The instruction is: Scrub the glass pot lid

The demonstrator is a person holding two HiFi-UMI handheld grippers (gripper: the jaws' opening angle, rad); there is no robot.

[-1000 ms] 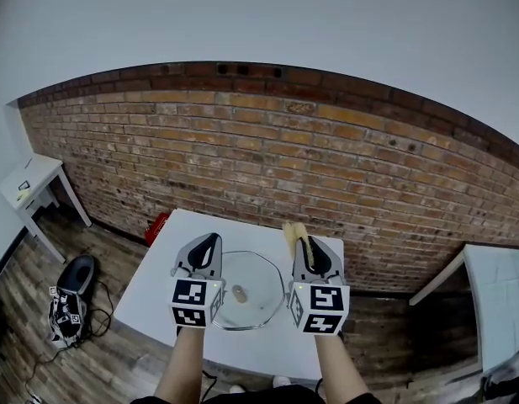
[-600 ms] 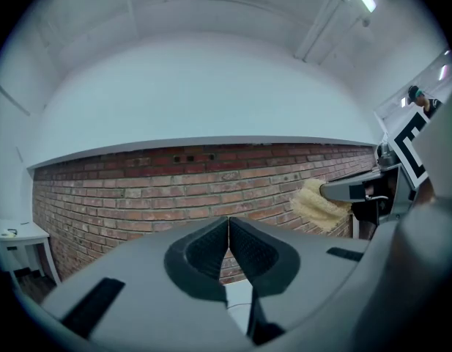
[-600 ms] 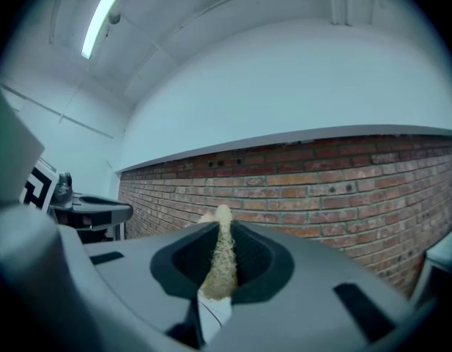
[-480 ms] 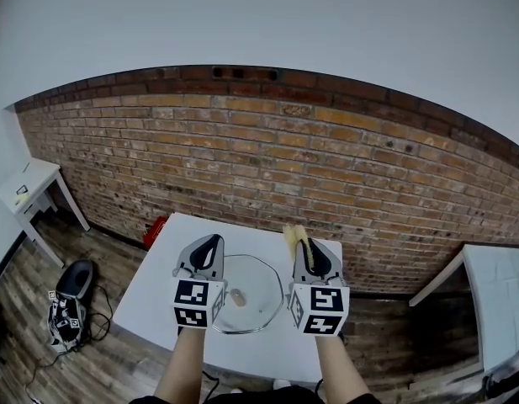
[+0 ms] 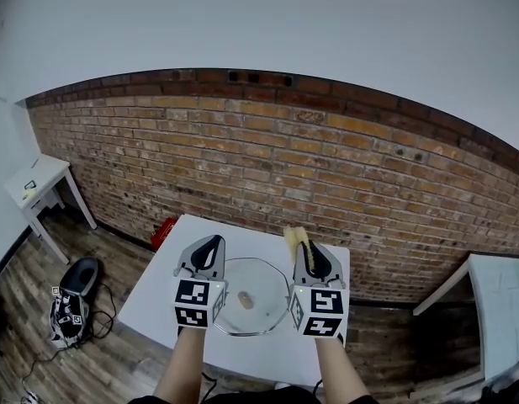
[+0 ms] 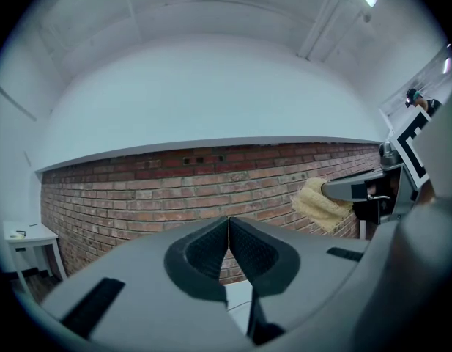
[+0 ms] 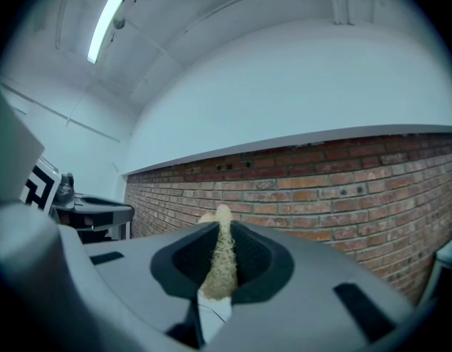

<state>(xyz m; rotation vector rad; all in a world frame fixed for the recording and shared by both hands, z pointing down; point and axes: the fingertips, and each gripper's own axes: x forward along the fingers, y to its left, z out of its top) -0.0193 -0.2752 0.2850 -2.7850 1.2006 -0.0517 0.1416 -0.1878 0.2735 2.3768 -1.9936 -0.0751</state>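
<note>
Holding the left gripper (image 6: 228, 232) level, jaws pressed together on nothing, at the left edge of the lid (image 5: 261, 312) as seen from the head view. Pinching a yellow sponge (image 7: 222, 264) in the right gripper (image 5: 304, 247) at the lid's right edge, sponge sticking out past the tips. Leaving the lid lying flat on the white table (image 5: 154, 289), knob (image 5: 246, 299) up, between both grippers, near a brick wall (image 5: 326, 167).

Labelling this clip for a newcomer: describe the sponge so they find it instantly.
Find the white table before the brick wall; a round glass pot lid lies on it. Right of the lid, the right gripper is shut on the sponge, the only pale yellow, fuzzy thing.
</note>
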